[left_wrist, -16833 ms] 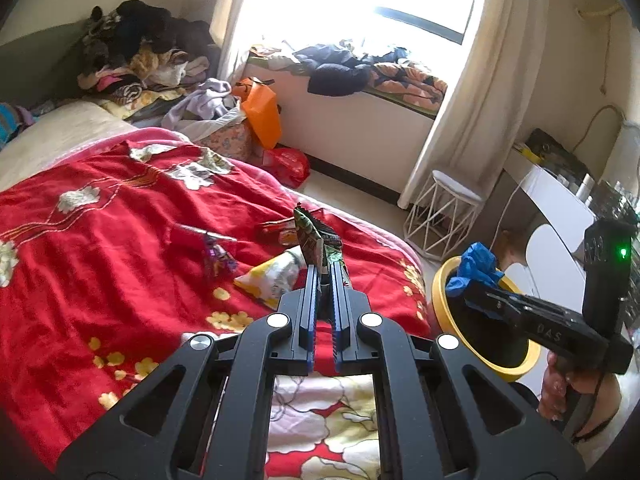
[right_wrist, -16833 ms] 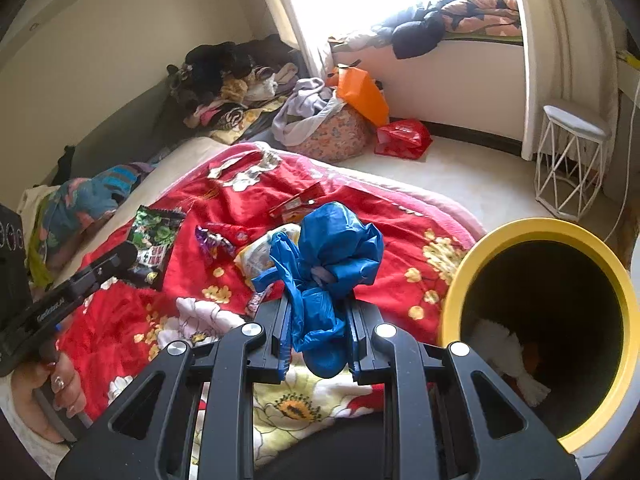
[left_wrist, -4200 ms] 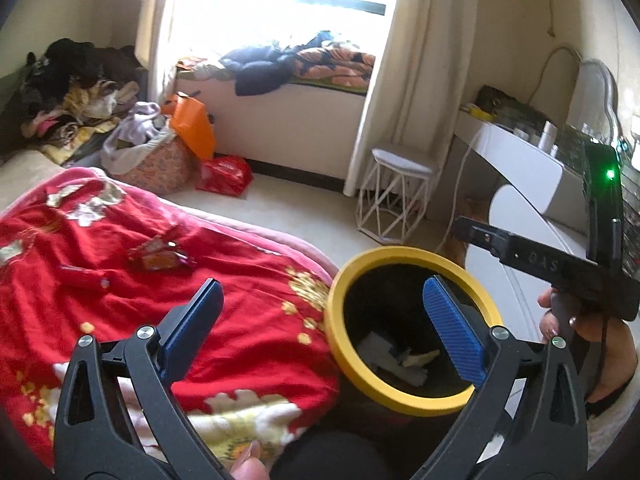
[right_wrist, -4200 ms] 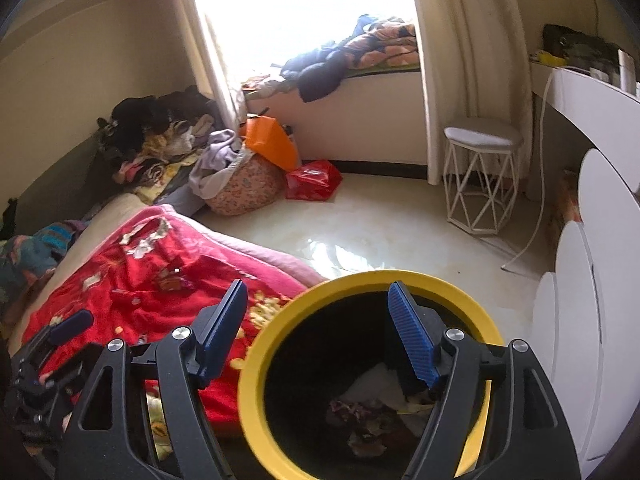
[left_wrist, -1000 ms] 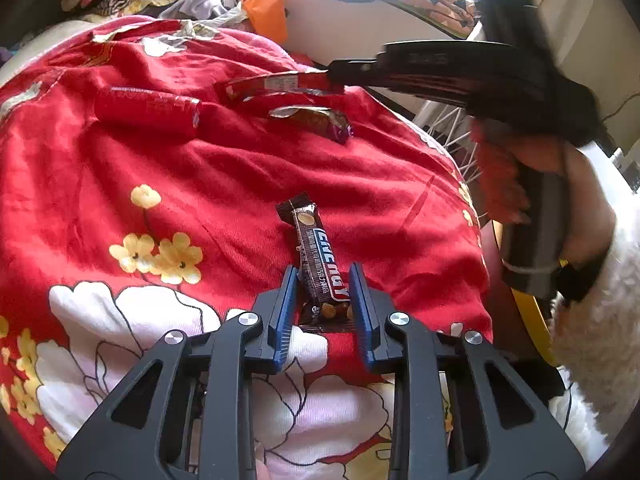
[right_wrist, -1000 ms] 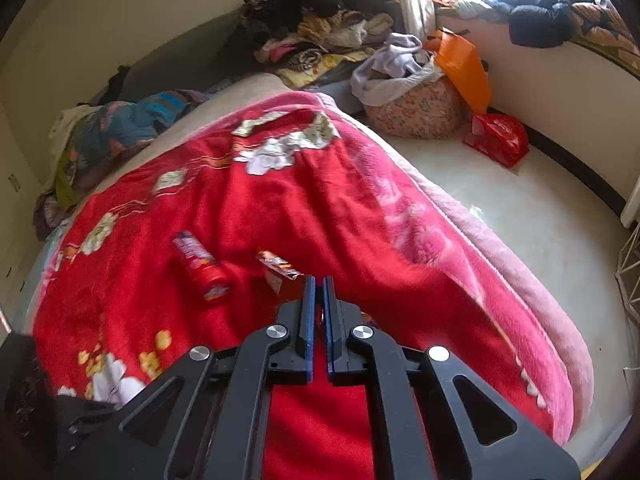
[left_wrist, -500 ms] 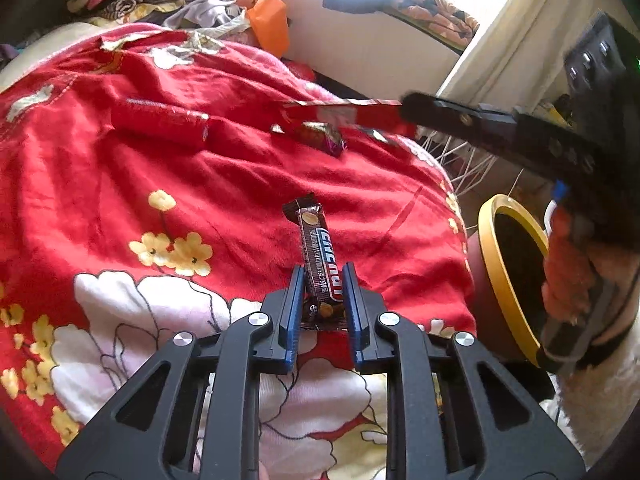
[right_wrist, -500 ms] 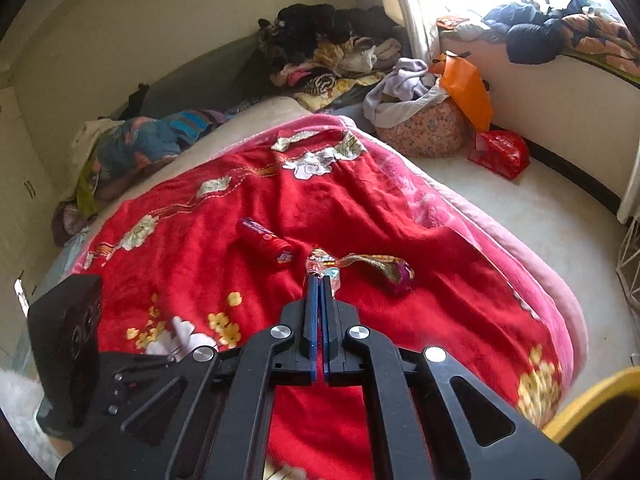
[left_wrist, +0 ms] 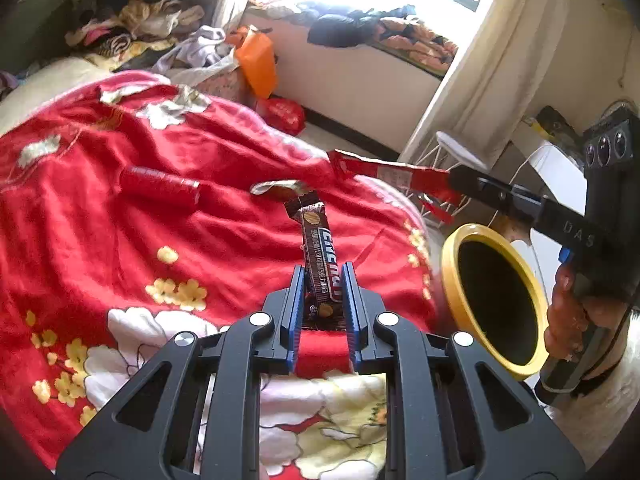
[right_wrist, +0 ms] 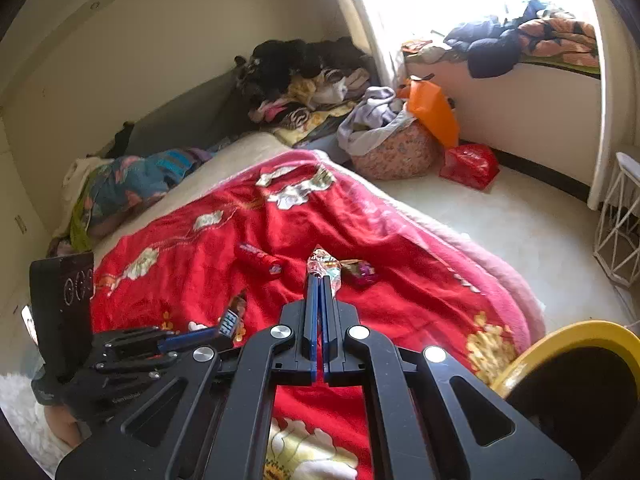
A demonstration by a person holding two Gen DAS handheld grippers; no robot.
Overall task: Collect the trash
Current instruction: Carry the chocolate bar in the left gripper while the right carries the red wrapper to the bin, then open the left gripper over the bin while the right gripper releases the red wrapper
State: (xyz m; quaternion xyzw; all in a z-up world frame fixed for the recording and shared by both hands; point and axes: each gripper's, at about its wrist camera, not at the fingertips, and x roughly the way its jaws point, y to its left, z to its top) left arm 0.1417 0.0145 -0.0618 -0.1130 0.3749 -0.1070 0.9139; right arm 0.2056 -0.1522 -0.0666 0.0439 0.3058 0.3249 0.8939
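My left gripper (left_wrist: pixel 323 280) is shut on a brown energy bar wrapper (left_wrist: pixel 318 252) and holds it above the red floral blanket (left_wrist: pixel 100 216). My right gripper (right_wrist: pixel 320 280) is shut on a red snack wrapper (right_wrist: pixel 325 263), which also shows in the left wrist view (left_wrist: pixel 384 172), held in the air. The yellow-rimmed bin (left_wrist: pixel 496 300) stands by the bed edge, at lower right in the right wrist view (right_wrist: pixel 568 344). A red tube (left_wrist: pixel 160 185) and a crumpled foil wrapper (left_wrist: pixel 276 189) lie on the blanket; both show in the right wrist view (right_wrist: pixel 260 260), (right_wrist: pixel 360 272).
Piles of clothes (right_wrist: pixel 304 80) sit at the bed's far end. An orange bag (right_wrist: pixel 432 116), a red bag (right_wrist: pixel 470 166) and a floral basket (right_wrist: pixel 396 152) stand on the floor. A white wire stool (right_wrist: pixel 620 224) is near the curtain.
Both grippers have lifted their wrappers off the blanket. The right gripper has carried the red wrapper to the right, nearer the bin.
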